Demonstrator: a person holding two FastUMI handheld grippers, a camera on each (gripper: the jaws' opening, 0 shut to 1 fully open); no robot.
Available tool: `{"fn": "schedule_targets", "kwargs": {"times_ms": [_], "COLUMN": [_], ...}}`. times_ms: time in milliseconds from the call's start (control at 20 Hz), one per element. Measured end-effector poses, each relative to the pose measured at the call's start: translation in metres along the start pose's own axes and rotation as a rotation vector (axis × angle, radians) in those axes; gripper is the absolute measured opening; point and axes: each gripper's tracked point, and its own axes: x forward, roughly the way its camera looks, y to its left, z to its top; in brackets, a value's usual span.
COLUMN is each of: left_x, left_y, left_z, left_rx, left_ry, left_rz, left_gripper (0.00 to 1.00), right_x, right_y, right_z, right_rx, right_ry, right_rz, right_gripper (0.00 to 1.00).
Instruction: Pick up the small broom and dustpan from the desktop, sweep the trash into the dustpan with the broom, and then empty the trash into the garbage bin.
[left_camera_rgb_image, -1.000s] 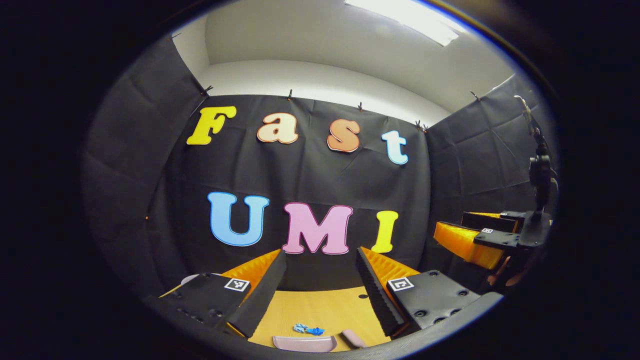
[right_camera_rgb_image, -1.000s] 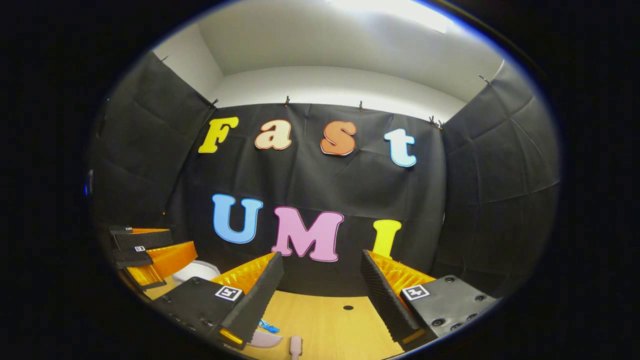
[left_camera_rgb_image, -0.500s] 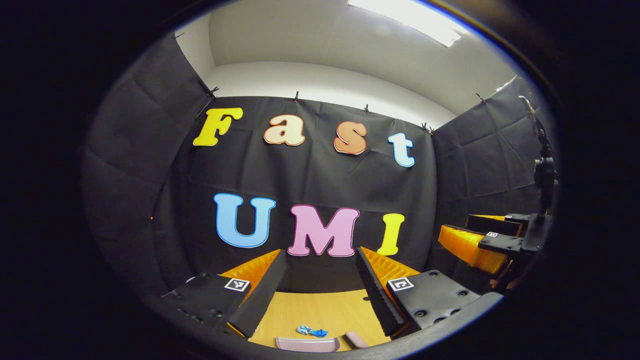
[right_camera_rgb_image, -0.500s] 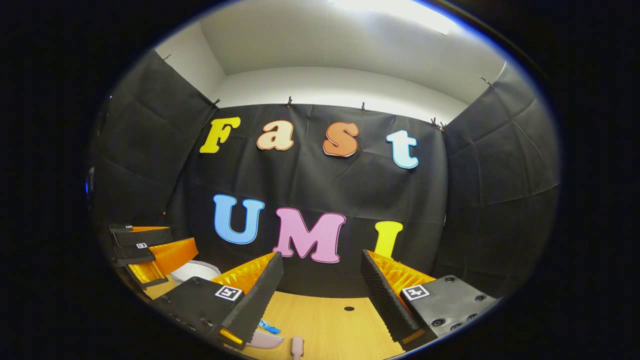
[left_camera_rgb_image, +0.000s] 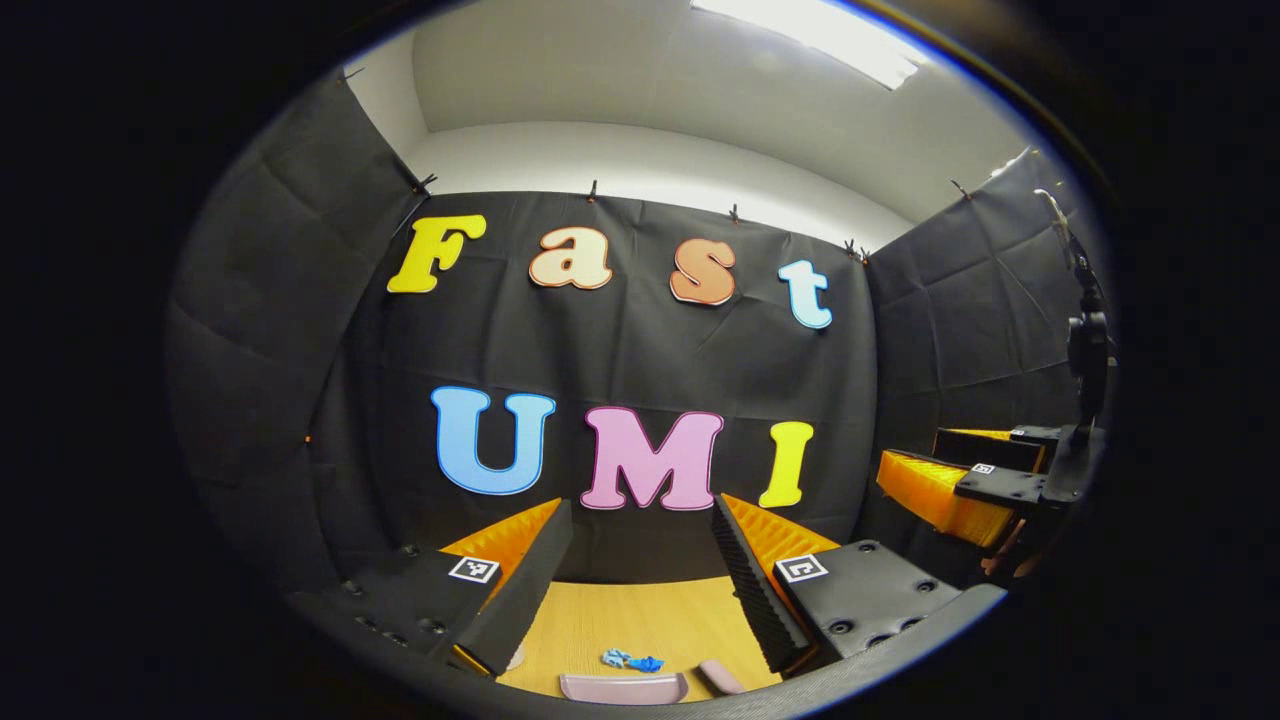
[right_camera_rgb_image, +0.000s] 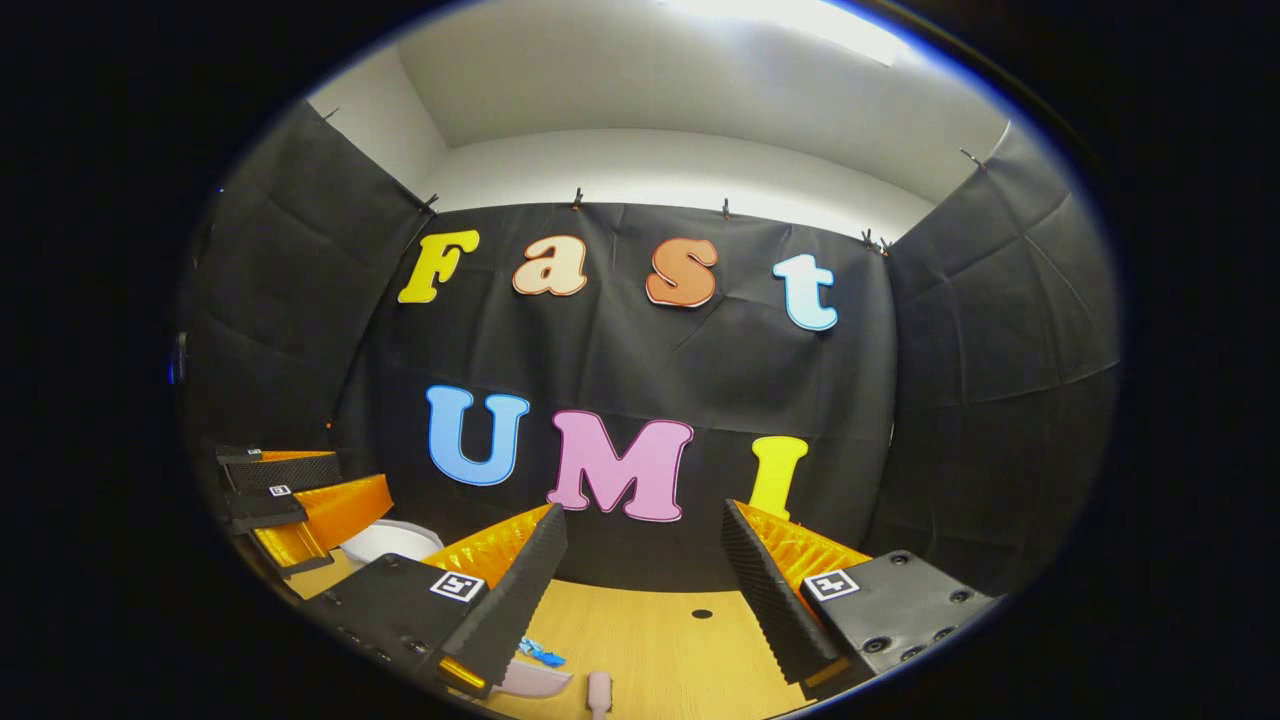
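In the left gripper view my left gripper (left_camera_rgb_image: 640, 520) stands open above the wooden desktop (left_camera_rgb_image: 620, 620), with nothing between its fingers. Below it lie a blue scrap of trash (left_camera_rgb_image: 632, 660), the pale pink dustpan (left_camera_rgb_image: 622, 688) and a pink handle end (left_camera_rgb_image: 718, 676) of the broom. My right gripper (left_camera_rgb_image: 950, 470) hangs open at the right, held by a hand. In the right gripper view my right gripper (right_camera_rgb_image: 645, 525) is open over the desktop (right_camera_rgb_image: 660, 650). The trash (right_camera_rgb_image: 542, 655), the dustpan (right_camera_rgb_image: 535, 680) and the broom handle (right_camera_rgb_image: 599, 690) sit low. My left gripper (right_camera_rgb_image: 300, 490) shows at the left, open.
A white round bin (right_camera_rgb_image: 390, 541) stands at the back left of the desk in the right gripper view, just beyond my left gripper. A small dark hole (right_camera_rgb_image: 702, 613) marks the desktop near the back wall. Black cloth walls close the booth on three sides.
Both views have shifted only slightly; the grippers hover in nearly the same place and stay open. Nothing on the desk has moved.
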Motion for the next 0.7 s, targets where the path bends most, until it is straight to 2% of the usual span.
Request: {"fn": "schedule_targets", "kwargs": {"times_ms": [100, 350, 550, 650, 700], "left_x": [0.003, 0.008, 0.016, 0.023, 0.026], "left_y": [0.001, 0.013, 0.015, 0.01, 0.007], "left_z": [-0.008, -0.014, -0.026, -0.047, -0.06], "left_rx": [-0.009, -0.05, -0.042, -0.075, -0.103], "left_ry": [0.019, 0.047, 0.065, 0.12, 0.159], "left_rz": [-0.006, 0.013, 0.009, -0.018, -0.028], "left_gripper": [0.8, 0.83, 0.83, 0.82, 0.83], "right_x": [0.001, 0.008, 0.015, 0.02, 0.024], "right_y": [0.004, 0.008, 0.021, 0.023, 0.024], "right_z": [-0.004, -0.01, -0.02, -0.034, -0.043], "right_rx": [0.004, 0.001, 0.012, 0.005, -0.002], "right_ry": [0.012, 0.021, 0.043, 0.065, 0.08], "right_rz": [0.004, 0.005, 0.042, 0.051, 0.055], "right_gripper": [0.98, 0.99, 0.99, 1.0, 0.97]}}
